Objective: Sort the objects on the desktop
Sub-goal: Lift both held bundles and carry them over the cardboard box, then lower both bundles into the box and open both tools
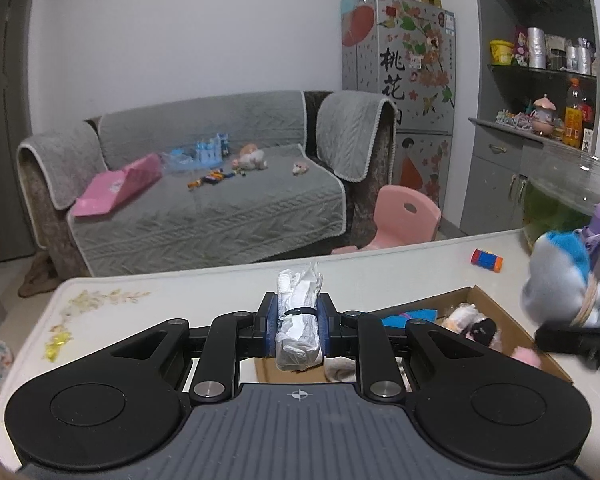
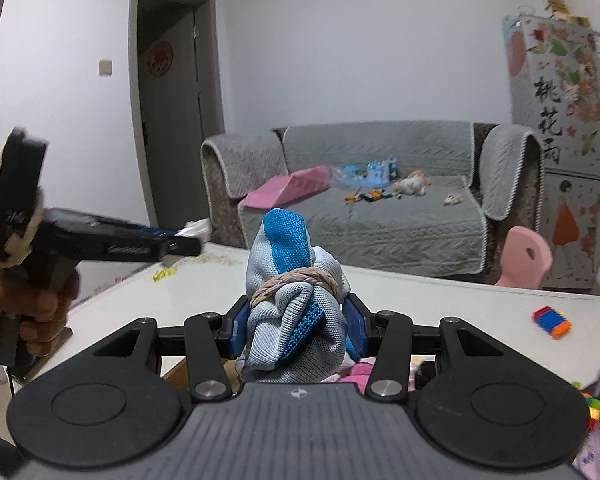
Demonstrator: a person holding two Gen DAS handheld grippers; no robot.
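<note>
Clamped in the left tongs (image 1: 298, 318), a white plastic-wrapped bundle (image 1: 299, 312) with a black tie hangs above a cardboard box (image 1: 496, 308) on the white bench (image 1: 380, 272). Right tongs (image 2: 298, 326) pinch a blue-and-grey mesh cloth bundle (image 2: 296, 296) bound by rubber bands, also raised over the box. Soft toys (image 1: 476, 324) lie inside the box; a striped toy block (image 1: 487, 260) sits apart on the bench.

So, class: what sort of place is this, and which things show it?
Most likely a family living room: a grey-covered sofa strewn with toys, a child's pink chair, and a flower-decorated fridge.
</note>
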